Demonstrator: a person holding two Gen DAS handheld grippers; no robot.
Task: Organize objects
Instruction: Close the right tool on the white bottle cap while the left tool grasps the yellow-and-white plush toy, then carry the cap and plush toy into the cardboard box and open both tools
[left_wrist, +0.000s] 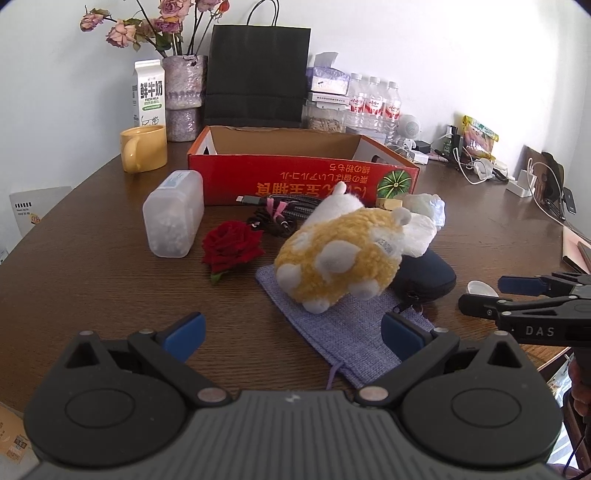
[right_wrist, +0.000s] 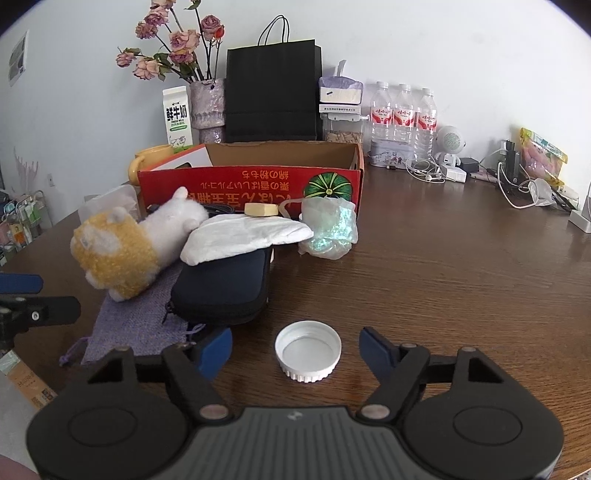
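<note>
White walls back a brown wooden table (right_wrist: 443, 277) crowded along its far edge with a vase, milk carton, black bag and water bottles. Near the middle sits the red box (left_wrist: 295, 177), open-topped and seemingly empty, the likely home for the loose items in front of it: a plush (left_wrist: 340, 254) lying on a purple pouch (left_wrist: 343, 328), a dark case (right_wrist: 225, 288) with a white cloth (right_wrist: 247, 232) draped over it, a cable (left_wrist: 277, 214), a rose (left_wrist: 231, 245), and a clear jar (left_wrist: 173, 218) on its side.

Right gripper (right_wrist: 295, 349) hovers low with its jaws wide apart, holding nothing; a white cap (right_wrist: 308, 350) lies open side up between its fingertips. Left gripper (left_wrist: 291, 334) is also spread wide and empty, over the pouch's near end.

Risks, as I judge them: the cap is shallow and smooth, so closing off-centre could flick it away. Lifting the pouch would tip the plush, and the case would shed its cloth.
</note>
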